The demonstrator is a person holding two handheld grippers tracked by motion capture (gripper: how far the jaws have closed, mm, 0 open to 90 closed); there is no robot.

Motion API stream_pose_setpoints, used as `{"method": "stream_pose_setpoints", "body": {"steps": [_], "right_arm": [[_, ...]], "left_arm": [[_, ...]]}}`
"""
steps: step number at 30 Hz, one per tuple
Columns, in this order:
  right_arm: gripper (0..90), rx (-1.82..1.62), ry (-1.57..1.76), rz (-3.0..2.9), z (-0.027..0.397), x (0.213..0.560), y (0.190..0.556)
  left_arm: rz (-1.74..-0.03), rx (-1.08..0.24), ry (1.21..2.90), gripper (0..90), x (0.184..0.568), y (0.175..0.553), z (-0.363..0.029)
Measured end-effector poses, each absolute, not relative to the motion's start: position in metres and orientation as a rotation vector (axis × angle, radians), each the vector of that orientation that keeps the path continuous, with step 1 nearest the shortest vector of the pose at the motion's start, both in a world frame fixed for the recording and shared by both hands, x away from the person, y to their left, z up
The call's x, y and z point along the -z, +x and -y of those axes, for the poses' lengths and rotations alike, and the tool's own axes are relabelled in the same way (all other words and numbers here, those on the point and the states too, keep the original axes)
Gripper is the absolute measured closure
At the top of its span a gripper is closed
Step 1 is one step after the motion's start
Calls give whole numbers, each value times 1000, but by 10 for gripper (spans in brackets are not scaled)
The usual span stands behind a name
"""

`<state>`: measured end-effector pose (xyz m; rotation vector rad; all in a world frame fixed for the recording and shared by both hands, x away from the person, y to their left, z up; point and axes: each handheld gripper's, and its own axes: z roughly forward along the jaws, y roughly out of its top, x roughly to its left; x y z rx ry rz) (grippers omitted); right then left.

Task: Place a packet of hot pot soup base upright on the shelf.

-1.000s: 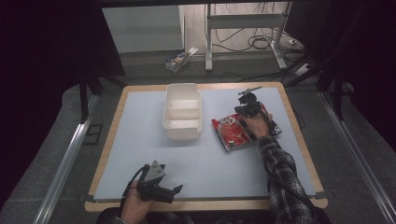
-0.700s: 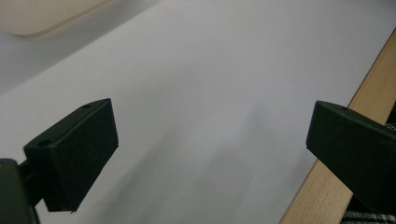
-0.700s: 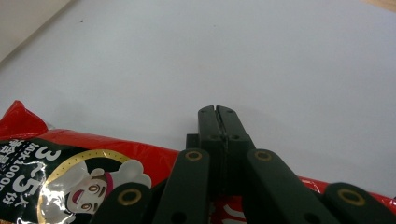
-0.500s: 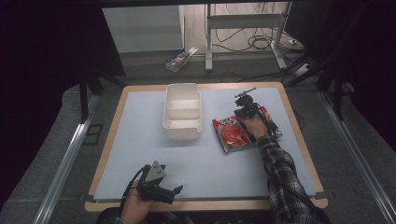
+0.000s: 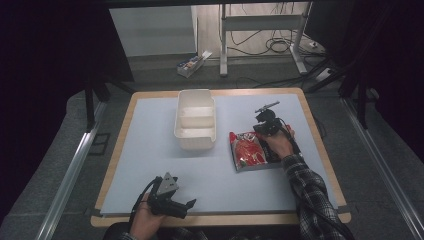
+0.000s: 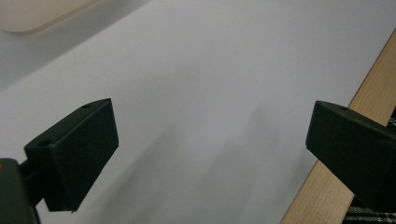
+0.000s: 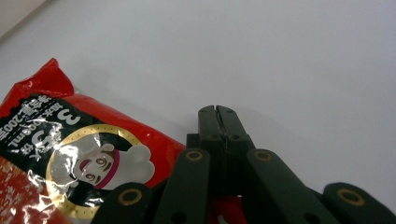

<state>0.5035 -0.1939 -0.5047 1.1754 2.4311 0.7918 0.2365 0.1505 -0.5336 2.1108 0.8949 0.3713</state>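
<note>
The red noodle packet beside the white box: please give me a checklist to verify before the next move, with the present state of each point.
1. Right gripper at the red foil noodle packet: ok, jaws shut at its edge.
2. Packet really pinched between the jaws: cannot tell.
3. White plastic two-compartment box empty: ok.
4. Box standing apart from the packet: ok.
5. Left gripper out of the way: ok, open over bare mat near the front edge.
</note>
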Motion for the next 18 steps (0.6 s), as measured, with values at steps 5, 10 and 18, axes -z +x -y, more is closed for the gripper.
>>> {"method": "stream_pose_setpoints", "body": {"steps": [5,10,18], "right_arm": [[895,-805,1165,-2441,197,505,490],[895,-825,1155,-2467,195,507,478],[894,-769,1083,-2498,187,508,459]], "left_arm": [[-892,-370,2115,23,534,237,-150],[-893,-369,2117,23,534,237,-149],[-894,-367,2118,23,534,237,-149]]}}
